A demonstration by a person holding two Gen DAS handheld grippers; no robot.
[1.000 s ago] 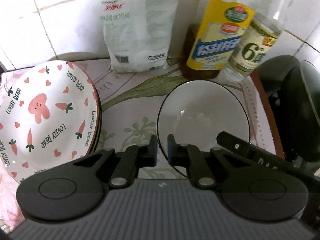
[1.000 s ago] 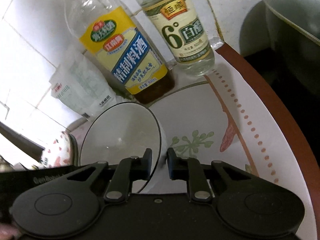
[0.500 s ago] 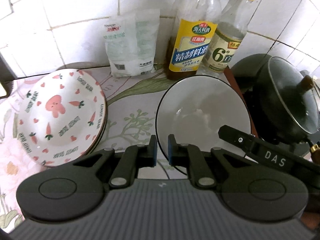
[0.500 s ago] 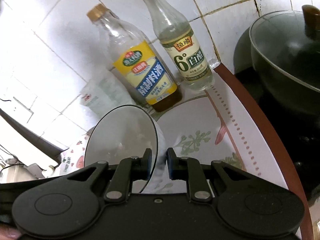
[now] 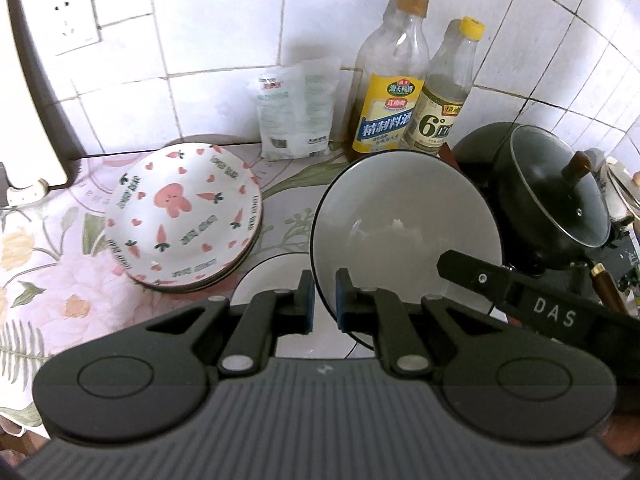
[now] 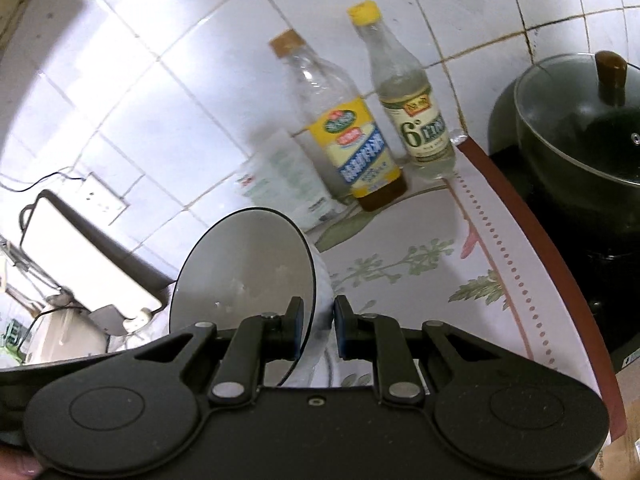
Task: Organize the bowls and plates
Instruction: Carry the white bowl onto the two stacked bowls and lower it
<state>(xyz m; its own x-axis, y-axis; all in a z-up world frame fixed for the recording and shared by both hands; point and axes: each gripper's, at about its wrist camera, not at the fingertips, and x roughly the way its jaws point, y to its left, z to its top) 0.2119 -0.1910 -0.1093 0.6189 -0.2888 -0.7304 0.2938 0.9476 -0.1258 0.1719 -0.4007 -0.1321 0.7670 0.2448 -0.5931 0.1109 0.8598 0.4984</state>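
A white bowl with a thin black rim (image 5: pixel 404 216) hangs tilted above the counter, held from two sides. My left gripper (image 5: pixel 324 300) is shut on its near rim. My right gripper (image 6: pixel 318 328) is shut on the opposite edge of the same bowl (image 6: pixel 244 272), and its black body marked DAS (image 5: pixel 540 308) shows in the left wrist view. Left of the bowl, a stack of plates with pink rabbit and carrot prints (image 5: pixel 180 216) rests on the floral cloth. Below the lifted bowl, part of another white dish (image 5: pixel 272 276) shows.
Against the tiled wall stand a yellow-labelled bottle (image 5: pixel 390 116), a vinegar bottle (image 5: pixel 440 116) and a white packet (image 5: pixel 296 112). A dark pot with a glass lid (image 5: pixel 560 200) sits on the stove at the right. A white appliance (image 5: pixel 28 120) leans at the left.
Both grippers have risen and drawn back with the bowl between them. More wall and counter now show, and the white dish under the bowl has come into view.
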